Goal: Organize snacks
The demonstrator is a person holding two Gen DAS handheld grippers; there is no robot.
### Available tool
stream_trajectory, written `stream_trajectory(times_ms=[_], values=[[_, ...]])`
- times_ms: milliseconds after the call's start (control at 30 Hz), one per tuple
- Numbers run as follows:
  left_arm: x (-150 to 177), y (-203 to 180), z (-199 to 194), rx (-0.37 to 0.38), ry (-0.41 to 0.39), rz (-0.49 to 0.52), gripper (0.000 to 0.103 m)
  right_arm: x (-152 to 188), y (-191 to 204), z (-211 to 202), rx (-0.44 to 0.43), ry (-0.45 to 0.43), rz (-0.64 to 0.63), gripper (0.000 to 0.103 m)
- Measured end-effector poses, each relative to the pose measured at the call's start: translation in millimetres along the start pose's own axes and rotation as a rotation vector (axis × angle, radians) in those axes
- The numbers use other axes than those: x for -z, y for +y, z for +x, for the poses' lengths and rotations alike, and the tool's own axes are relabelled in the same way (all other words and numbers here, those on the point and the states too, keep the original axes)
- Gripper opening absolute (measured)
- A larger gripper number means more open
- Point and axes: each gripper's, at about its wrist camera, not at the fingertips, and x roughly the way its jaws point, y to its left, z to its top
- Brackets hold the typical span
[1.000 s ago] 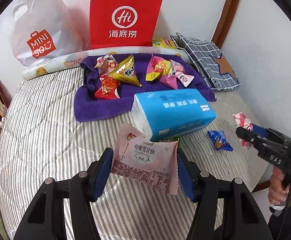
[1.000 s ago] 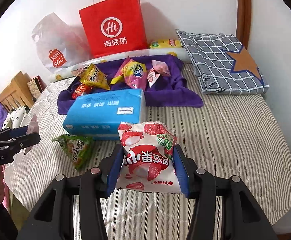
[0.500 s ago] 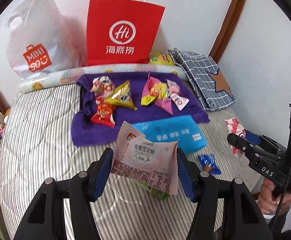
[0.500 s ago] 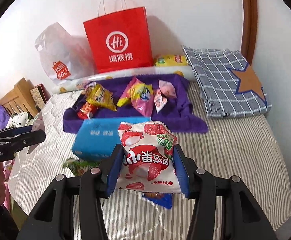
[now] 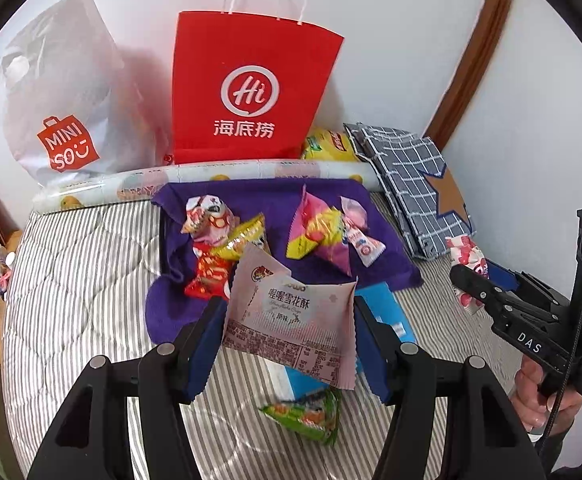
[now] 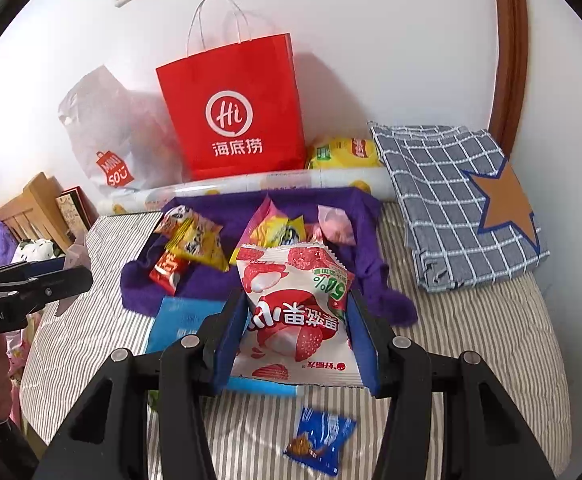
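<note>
The left gripper [image 5: 289, 330] pinches a pale pink snack packet with dark writing [image 5: 291, 318] between its blue pads. The right gripper [image 6: 297, 334] squeezes a white and red lychee snack bag [image 6: 297, 312]. Both are held above a striped bed [image 6: 471, 344]. A purple towel [image 5: 275, 200] on the bed holds a pile of shiny snack packets [image 5: 323, 236]. A blue tissue pack [image 6: 179, 320] lies just in front of the towel. A red paper bag with handles [image 6: 237, 120] stands against the wall.

Purple towel [image 5: 275, 200], grey-striped bedcover [image 5: 83, 280], red paper bag [image 5: 251, 92], blue checked cloth [image 6: 451, 184]
</note>
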Motion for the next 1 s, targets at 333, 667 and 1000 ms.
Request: stream_trajectory(times_ms=[333, 667, 1000], values=[[-35, 32, 13, -0.022, -0.001, -0.057, 0.06, -47, -1, 26, -0.006, -0.016, 0.011, 0.05], [-55, 51, 45, -0.025, 0.019, -0.078, 0.06, -78, -1, 70, -0.018, 0.012, 0.018, 0.05], [-94, 43, 82, -0.004, 0.025, -0.044, 0.06, -113, -6, 110, -0.027, 0.021, 0.027, 0.05]])
